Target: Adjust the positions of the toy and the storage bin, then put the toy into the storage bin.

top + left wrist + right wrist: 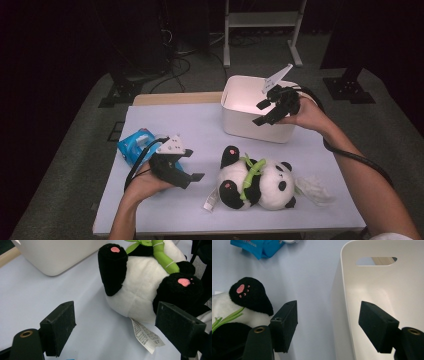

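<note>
— So, what have we got on the table [165, 125]?

— We see a pale lavender sheet, smooth and flat, covering it. On it lies a plush panda [255, 182] on its back, fuzzy black and white, with pink paw pads and a bright green bamboo stalk [250, 175] of soft fabric across its belly. A printed white care tag [211, 200] sticks out from its lower side.

— And behind it?

— We see a white plastic bin [250, 125], with rounded corners, smooth matte walls and an oval handle slot cut near the rim. To the far left lies a crinkly blue packet [132, 145]; to the panda's right, a crumpled white tissue-like wad [314, 189].

— How do our claws stand?

— We see the left gripper [192, 165] low over the sheet, just left of the panda. Its flat, black, block-shaped pads stand wide apart and hold nothing. In the left gripper view, the panda's body and care tag lie ahead of the gap, with one pad close to a black foot. Whether it touches the plush, we cannot tell.

— And the right?

— We see the right gripper [265, 112] above the bin's near wall, jaws spread wide and empty. In its own view, the bin's rim runs up between the pads, one over the sheet, one over the hollow.
</note>
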